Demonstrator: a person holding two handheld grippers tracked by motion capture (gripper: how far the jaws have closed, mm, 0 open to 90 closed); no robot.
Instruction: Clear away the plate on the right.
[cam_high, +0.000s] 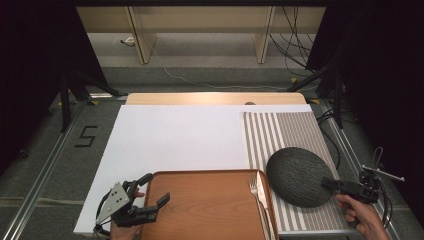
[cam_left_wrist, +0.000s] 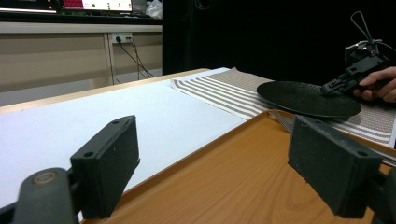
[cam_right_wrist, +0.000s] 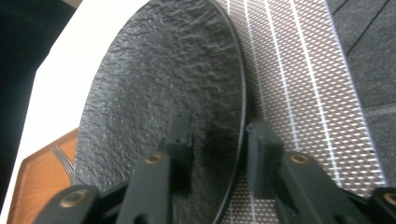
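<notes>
My right tool (cam_high: 331, 183) straddles the near rim of the black plate (cam_high: 296, 175), one jaw above, one below, not visibly clamped; the plate lies on the striped mat (cam_high: 290, 127); my left tool (cam_high: 152, 195) gapes wide, empty, over the wooden tray (cam_high: 205, 205).

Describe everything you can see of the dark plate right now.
The dark plate is round, shallow and black, with a rough, pebbled surface and a thin smooth rim. It lies on the striped placemat, its left edge close beside the wooden tray and fork. The right tongs straddle its near right rim, one jaw over the top face and one outside the edge, not yet closed.
</notes>
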